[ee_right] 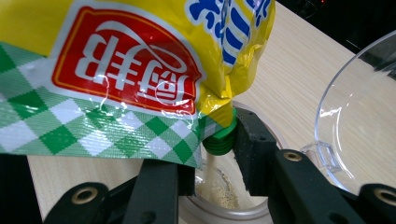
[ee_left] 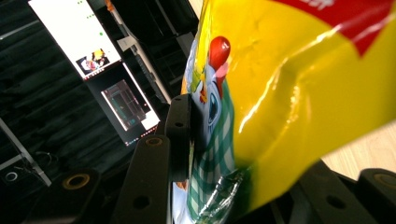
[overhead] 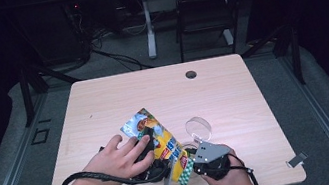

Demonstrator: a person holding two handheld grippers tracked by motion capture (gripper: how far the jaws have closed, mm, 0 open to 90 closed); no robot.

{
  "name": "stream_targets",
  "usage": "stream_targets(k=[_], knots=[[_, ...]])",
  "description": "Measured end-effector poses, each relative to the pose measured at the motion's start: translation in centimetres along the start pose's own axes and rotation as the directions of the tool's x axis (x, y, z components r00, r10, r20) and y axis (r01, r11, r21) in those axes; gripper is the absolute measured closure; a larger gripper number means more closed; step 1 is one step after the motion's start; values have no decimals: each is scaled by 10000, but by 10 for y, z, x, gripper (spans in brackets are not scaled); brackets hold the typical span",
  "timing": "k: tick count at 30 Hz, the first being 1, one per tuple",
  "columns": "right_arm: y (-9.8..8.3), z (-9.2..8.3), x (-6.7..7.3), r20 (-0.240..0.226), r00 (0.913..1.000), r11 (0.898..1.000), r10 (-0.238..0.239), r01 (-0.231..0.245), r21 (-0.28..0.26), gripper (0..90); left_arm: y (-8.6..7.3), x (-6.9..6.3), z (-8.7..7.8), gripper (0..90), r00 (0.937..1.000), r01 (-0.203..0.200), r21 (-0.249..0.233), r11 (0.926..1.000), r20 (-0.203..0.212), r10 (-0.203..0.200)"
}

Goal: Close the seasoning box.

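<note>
**Pouch held tilted over clear container, powder falling from spout**

Pouch [overhead: 161, 146]: we log one yellow foil pouch with a green-and-white check band, a red label and a cartoon chicken. It sits above the near middle of the table [overhead: 232, 86], tilted, its printed top end raised toward the far left and its spout end down toward the person. In the right gripper view its green spout [ee_right: 220, 139] points downward and a thin stream of pale powder drops from it.

Container [ee_right: 243, 205]: we log one clear round container directly under the spout, with pale grains lying on its bottom. Its clear lid [overhead: 198, 128] stands hinged open on the far side, just beside the pouch.

Left gripper [overhead: 156, 162]: we see it in the person's left hand [overhead: 118, 161], jaws part-way closed with the pouch body between them. In the left gripper view one pad [ee_left: 180, 135] lies flat against the foil; the foil is dented there, so we count this as a grip on the pouch.

Right gripper [overhead: 199, 160]: we see it in the right hand [overhead: 232, 177], jaws part-way open, one on each side of the spout end. One pad [ee_right: 250, 149] sits touching or just beside the green spout; the other is under the check band. We cannot tell whether they press on it.
</note>
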State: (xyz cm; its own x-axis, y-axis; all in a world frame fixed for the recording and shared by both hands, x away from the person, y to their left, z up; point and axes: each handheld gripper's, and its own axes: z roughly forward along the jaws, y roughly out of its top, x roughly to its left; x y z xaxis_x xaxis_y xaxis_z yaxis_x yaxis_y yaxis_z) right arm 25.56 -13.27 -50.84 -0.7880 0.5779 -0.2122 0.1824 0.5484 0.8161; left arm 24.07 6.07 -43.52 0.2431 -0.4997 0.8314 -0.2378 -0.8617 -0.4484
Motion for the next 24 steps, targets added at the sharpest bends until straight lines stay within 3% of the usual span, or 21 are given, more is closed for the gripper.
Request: stream_targets(k=[3,4,5,6,7,8,9,10,12,24], knots=[[0,0,0,-45,10000,10000,45,-45,-25,706,0,1,0,699,10000,-52,-1,10000,24,53],[0,0,0,-63,9999,10000,90,-91,-21,706,-1,-2,0,700,9993,354,-82,9993,155,-353],[0,0,0,-63,9999,10000,90,-91,-21,706,-1,-2,0,703,9993,354,-82,9993,155,-353],[0,0,-1,-74,9999,9999,128,-128,-3,707,1,3,-1,708,9993,-351,-7,9994,-131,351],[0,0,-1,-74,9999,9999,128,-128,-3,707,1,4,-2,708,9987,-475,10,9989,-157,475],[0,0,-1,-160,9997,9998,185,-186,-32,707,0,-1,-1,714,9995,279,-104,9996,145,-277],[0,0,-1,-160,9997,9998,185,-186,-32,707,0,-1,-1,715,9995,279,-104,9996,145,-277],[0,0,-1,-139,9998,9998,172,-172,-32,707,1,3,-2,719,9994,-327,7,9995,-111,327],[0,0,-1,-94,9999,9999,141,-141,-14,708,1,2,-1,726,9999,-135,-6,9999,28,135],[0,0,-1,-89,9999,9999,111,-111,33,707,3,2,-3,736,9990,-411,23,9992,-168,411]])
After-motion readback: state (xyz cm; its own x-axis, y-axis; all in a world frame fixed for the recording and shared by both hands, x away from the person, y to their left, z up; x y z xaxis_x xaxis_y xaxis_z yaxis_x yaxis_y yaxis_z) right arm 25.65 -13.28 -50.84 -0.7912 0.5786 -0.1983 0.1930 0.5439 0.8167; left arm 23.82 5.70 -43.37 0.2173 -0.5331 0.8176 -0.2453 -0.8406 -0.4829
